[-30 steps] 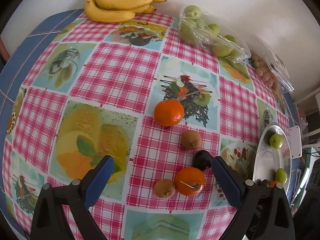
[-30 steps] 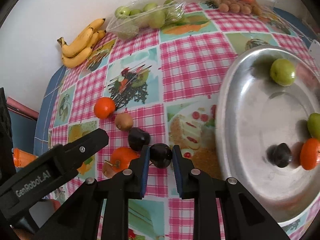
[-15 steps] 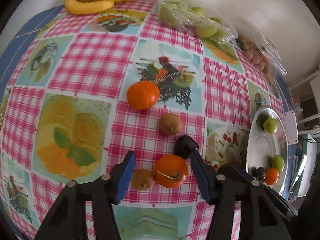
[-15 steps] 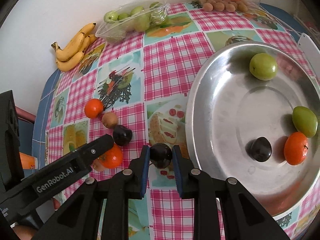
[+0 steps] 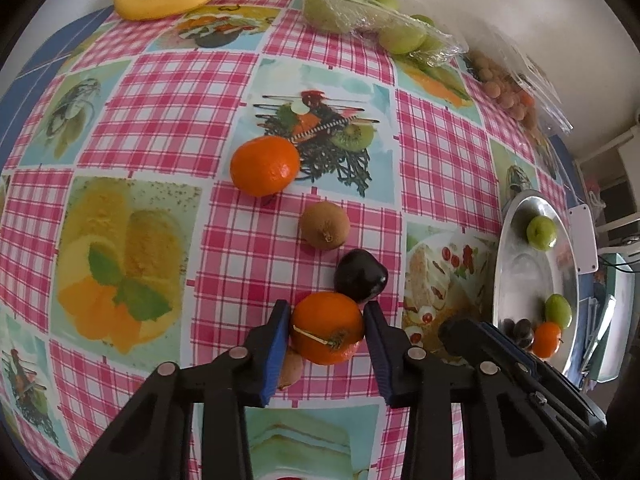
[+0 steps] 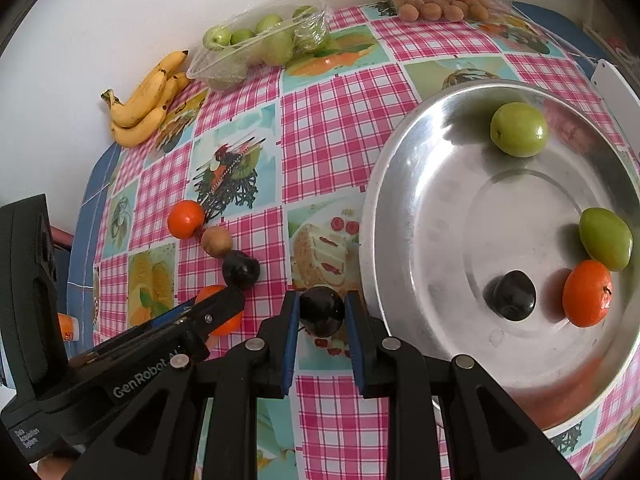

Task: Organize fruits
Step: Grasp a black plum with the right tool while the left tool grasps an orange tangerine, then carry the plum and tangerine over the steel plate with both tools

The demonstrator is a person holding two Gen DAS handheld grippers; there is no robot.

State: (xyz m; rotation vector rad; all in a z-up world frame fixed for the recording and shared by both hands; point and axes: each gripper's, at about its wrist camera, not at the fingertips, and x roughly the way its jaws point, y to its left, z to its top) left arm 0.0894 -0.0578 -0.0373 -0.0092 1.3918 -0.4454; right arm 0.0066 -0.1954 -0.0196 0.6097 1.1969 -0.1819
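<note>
Fruit sits in both of your tools. Your left tool (image 5: 326, 330) has its blue pads pressed on either side of an orange (image 5: 327, 328) with a bit of stem, low over the checked cloth on the bench (image 5: 160, 112). A kiwi (image 5: 289, 366) peeks out just beside the left pad, partly hidden, and a dark plum (image 5: 360, 276) touches the far side of that orange. Farther out lie a second kiwi (image 5: 325, 225) and a second orange (image 5: 265, 166), near each other but apart. Your right tool (image 6: 320, 314) is clamped on another dark plum (image 6: 321, 310), just beside the rim of the metal tray (image 6: 400, 168) and not yet over it. On the tray rest two green fruits (image 6: 519, 129), a plum (image 6: 512, 295) and an orange (image 6: 587, 293); the lower green fruit touches that orange. Bananas (image 6: 146, 96) and a wrapped pack of green fruit (image 6: 260, 46) sit along the wall
</note>
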